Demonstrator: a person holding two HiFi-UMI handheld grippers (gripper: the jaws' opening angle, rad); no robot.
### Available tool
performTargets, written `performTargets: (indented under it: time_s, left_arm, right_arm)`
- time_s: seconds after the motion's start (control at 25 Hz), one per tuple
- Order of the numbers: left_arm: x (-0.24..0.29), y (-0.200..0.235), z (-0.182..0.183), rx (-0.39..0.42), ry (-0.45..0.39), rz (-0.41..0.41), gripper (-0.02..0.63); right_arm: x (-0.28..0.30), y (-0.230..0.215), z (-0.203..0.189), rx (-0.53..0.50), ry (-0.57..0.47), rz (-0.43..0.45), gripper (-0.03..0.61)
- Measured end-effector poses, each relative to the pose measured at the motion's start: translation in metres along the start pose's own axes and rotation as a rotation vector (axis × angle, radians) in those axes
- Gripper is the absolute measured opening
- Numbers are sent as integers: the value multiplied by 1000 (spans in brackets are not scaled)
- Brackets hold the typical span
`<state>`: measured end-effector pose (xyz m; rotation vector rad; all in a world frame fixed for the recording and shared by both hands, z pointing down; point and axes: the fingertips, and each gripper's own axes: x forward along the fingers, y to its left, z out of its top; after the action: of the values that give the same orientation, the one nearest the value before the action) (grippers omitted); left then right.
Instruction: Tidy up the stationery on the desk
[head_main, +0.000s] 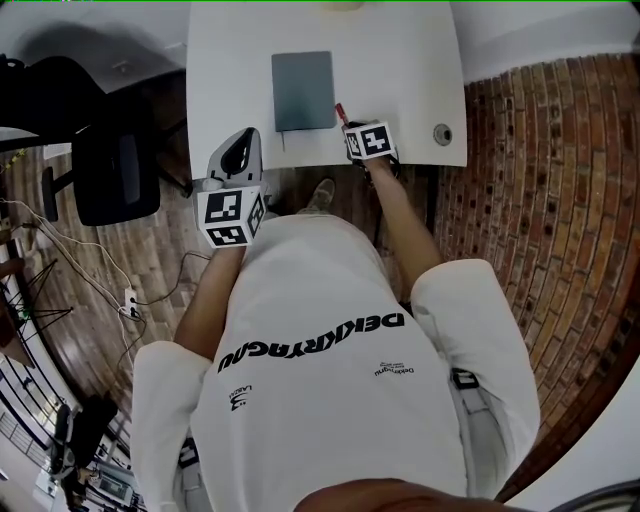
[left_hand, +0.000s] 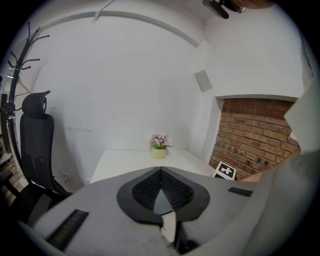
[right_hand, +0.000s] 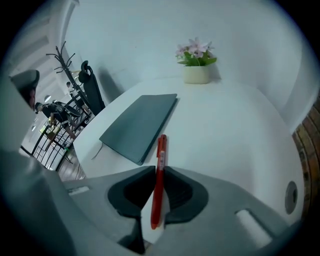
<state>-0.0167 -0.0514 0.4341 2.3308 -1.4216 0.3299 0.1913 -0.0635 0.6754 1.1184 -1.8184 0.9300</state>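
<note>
In right tool (right_hand: 158, 169), slim red pen (right_hand: 161, 150)

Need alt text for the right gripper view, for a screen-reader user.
The right gripper has its dark jaws pinched on a slim red plastic pen that runs lengthwise between them, over a white desk. A closed grey-green notebook lies just left of the pen's far end, and a small cream pot of pink flowers stands near the desk's far edge.

Head view overhead, gripper views low, all facing desk (head_main: 400, 60)
</note>
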Motion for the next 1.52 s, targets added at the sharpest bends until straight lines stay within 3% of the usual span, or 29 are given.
performTargets:
  time_s: [0.2, 0.72, 1.04, 1.52]
  left_arm:
    - [-2, -1, 0, 2, -4, 1, -2]
    - [-7, 3, 1, 2, -12, 25, -2]
    - [-8, 11, -1, 6, -1, 52, -3]
    - [0, 26, -7, -3, 25, 86, -2]
  right_arm:
    - [-3, -4, 2, 33, 5, 19, 49]
    - [-17, -20, 63, 269, -129, 105, 49]
    - [9, -37, 90, 438, -146, 137, 50]
    - [40, -43, 105, 473, -116, 118, 51]
